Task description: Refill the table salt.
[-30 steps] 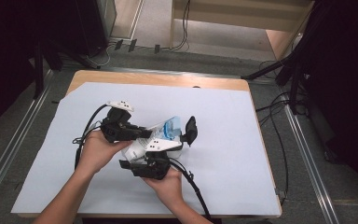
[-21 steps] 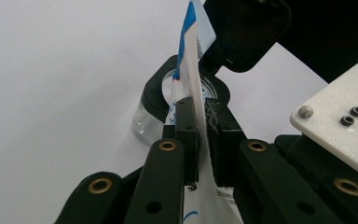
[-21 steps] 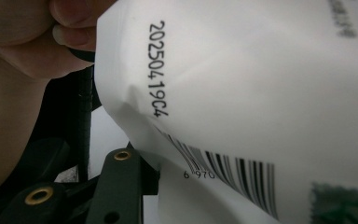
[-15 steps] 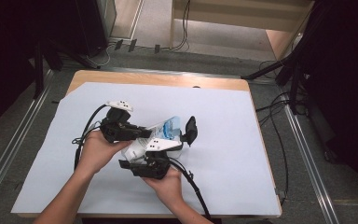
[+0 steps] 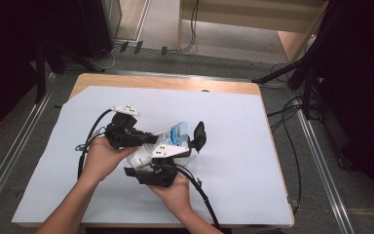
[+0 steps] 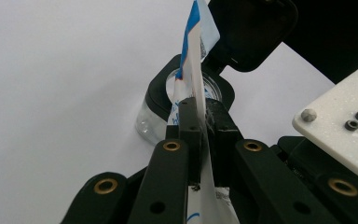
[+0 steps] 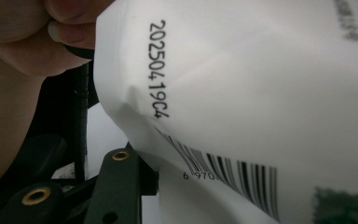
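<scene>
On the white-covered wooden counter, near its middle, the person's two hands met over a small cluster of things. At the left, the left hand carried the left tongs, whose black body pointed toward the right in the high view. In the left gripper view its jaws stood almost fully closed, pinched on the thin edge of a white plastic pouch with blue print, which rose upright between the pads. Just beyond that pouch, a small clear jar with a black square collar sat on the white sheet, its black hinged lid flipped up and back. The pouch's top edge lay over the jar's mouth.

Further right in the high view, the pouch sat between the two tools, and the open lid stood upright just beside it. The right hand gripped the right tongs from below, near the counter's front edge. Its jaws had just been opening a little. In the right gripper view the pouch's back, with a printed date code and barcode, lay close across the lens, so I could not tell whether those jaws held anything.
</scene>
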A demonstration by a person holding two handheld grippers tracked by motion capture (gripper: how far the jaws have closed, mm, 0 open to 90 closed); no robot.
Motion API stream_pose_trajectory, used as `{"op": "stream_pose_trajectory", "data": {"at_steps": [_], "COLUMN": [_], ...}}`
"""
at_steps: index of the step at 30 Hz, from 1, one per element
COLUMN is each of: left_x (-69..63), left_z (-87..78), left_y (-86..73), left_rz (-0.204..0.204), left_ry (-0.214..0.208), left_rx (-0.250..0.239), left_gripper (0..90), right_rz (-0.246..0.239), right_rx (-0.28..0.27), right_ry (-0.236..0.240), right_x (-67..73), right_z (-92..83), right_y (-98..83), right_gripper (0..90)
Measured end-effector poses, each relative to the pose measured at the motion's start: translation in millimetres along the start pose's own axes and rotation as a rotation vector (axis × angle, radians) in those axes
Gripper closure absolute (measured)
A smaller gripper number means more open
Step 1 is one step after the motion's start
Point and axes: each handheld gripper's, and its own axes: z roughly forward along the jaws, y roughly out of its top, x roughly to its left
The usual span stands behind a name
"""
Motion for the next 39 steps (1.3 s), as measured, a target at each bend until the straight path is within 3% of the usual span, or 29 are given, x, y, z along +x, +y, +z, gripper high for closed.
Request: {"op": "stream_pose_trajectory", "data": {"at_steps": [7, 8, 13, 39], "left_x": [-0.3, -1.3, -1.1, -1.1], "left_z": [0.2, 0.6, 0.8, 1.1], "left_y": [0.1, 0.1, 0.2, -0.4], "left_rz": [-0.002, 0.0, 0.001, 0.003], "left_ry": [0.003, 0.0, -0.004, -0.012], "left_rx": [0.005, 0.007, 0.002, -0.003], "left_gripper": [88.2, 88.1, 87.7, 85.3], "right_rz": [-0.025, -0.021, 0.005, 0.039], "right_rx": [0.013, 0.02, 0.01, -0.013], "right_ry": [-0.021, -0.016, 0.003, 0.036], "right_x": [1.7, 1.6, 0.7, -1.0], "right_z": [1.8, 1.8, 1.0, -0.2], "right_y": [0.4, 0.2, 0.5, 0.9], "right_gripper": [56.5, 60.6, 62.3, 63.8]}}
